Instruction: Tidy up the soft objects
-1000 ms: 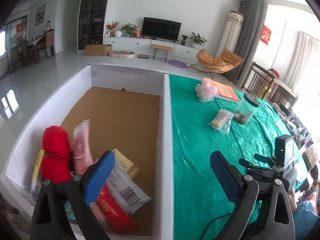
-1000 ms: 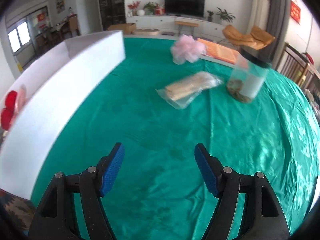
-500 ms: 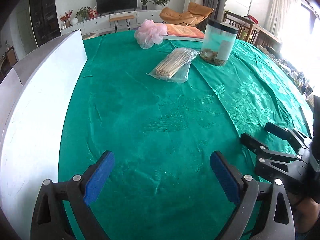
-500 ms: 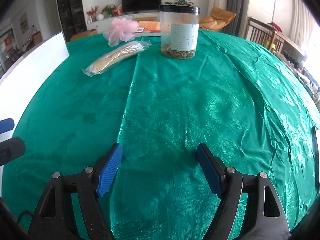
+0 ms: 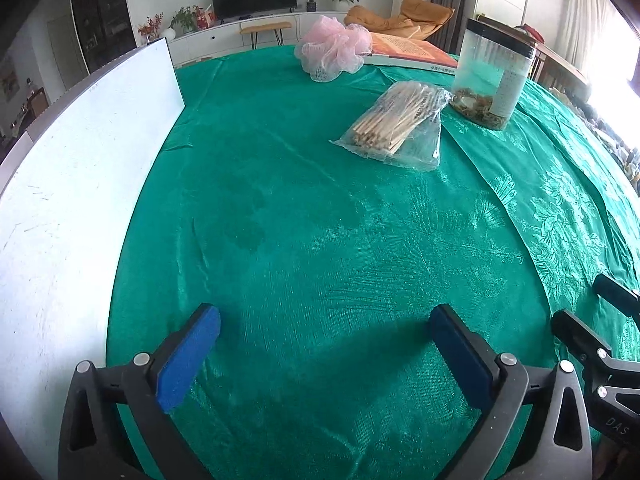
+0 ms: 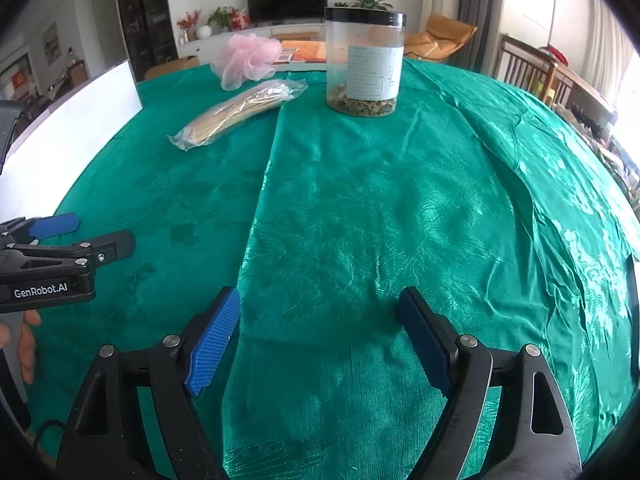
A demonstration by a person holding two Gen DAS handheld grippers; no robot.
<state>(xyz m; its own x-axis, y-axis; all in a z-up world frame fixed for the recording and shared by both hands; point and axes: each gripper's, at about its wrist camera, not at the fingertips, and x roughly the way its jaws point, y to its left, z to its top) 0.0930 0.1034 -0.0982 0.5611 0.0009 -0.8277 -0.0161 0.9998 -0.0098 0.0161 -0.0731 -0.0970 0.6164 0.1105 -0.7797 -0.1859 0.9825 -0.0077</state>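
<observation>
Both grippers hovered low over a tabletop (image 5: pixel 304 184) covered in shiny green cloth, and neither held anything. The left gripper (image 5: pixel 326 340) had its blue-padded jaws spread wide over bare cloth, and the right gripper (image 6: pixel 320 332) was spread just as wide, with nothing between its pads. In the right wrist view the left gripper (image 6: pixel 86 236) showed at the left edge, side-on, beside the fingers of the person's hand (image 6: pixel 18 338).

The soft thing on the cloth was a pink mesh bath pouf (image 5: pixel 334 48), lying at the far side of the tabletop, well apart from both grippers. Just behind it lay an orange-covered book (image 5: pixel 408 50). Nearer than the pouf lay a clear plastic bag of wooden sticks (image 5: pixel 394 122), flat on the cloth. Just beside the bag stood a clear plastic jar (image 6: pixel 365 62), upright, with a black lid, a white label and a layer of dried bits at the bottom.

A white box wall (image 5: pixel 76 184) ran along the left edge of the tabletop; its inside was hidden from both views.
</observation>
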